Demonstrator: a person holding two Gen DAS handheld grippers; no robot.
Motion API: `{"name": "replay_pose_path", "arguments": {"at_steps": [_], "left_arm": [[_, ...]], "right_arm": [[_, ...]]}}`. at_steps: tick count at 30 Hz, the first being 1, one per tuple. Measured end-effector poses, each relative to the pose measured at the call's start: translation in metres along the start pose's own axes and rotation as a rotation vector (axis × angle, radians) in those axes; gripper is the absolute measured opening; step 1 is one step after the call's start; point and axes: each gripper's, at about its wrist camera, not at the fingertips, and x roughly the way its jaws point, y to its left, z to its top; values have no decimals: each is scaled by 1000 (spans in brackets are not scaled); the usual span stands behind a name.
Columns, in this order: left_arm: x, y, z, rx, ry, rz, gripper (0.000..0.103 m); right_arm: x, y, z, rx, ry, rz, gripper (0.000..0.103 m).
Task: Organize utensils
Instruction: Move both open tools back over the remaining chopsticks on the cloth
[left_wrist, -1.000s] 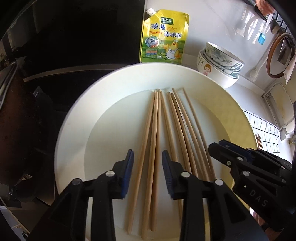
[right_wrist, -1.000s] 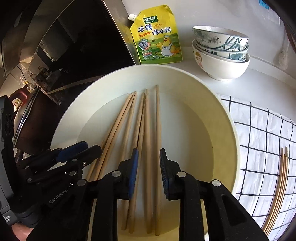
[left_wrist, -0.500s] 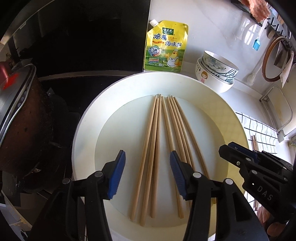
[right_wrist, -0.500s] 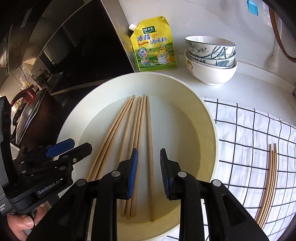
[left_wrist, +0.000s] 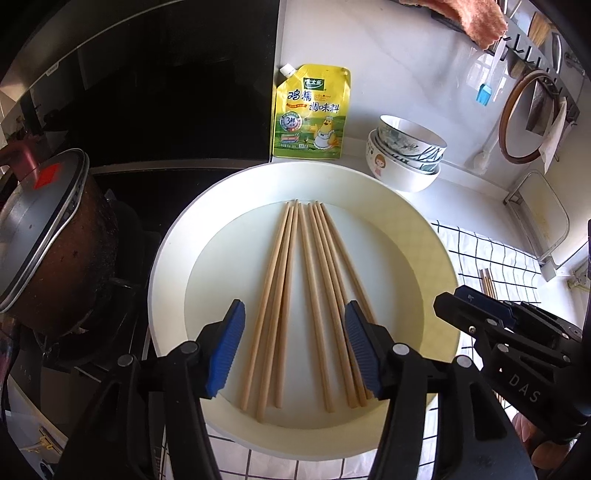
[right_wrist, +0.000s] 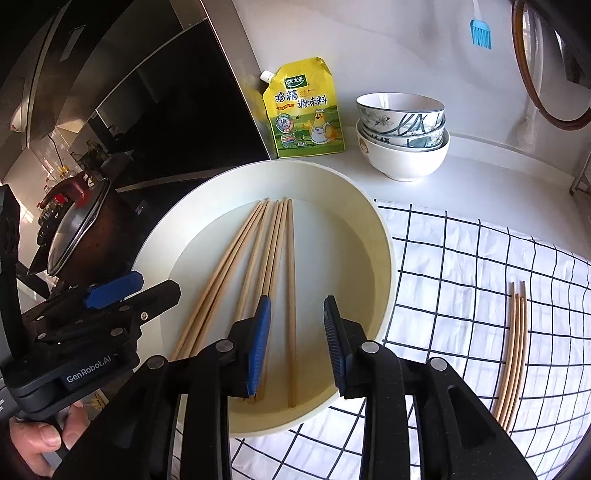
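Centre of both frames: round cream plastic basin (left_wrist: 436, 254) holding loose pale wooden chopsticks (left_wrist: 314, 295), fanned.

Left gripper (left_wrist: 295, 350) and right gripper (right_wrist: 295, 339): jaws opening, empty, above the sticks.

Risk: the fanned sticks may roll or scatter, so a closing pinch catches an odd number.

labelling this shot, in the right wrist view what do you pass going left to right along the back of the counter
pot → yellow pouch → stacked bowls → blue brush
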Motion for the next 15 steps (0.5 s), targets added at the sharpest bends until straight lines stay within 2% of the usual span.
{"name": "replay_pose_path", "arguments": {"at_steps": [15], "left_arm": [[-18, -43, -14, 29, -19, -4, 63]], "right_arm": [[-43, -31, -19, 10, -52, -23, 34]]}}
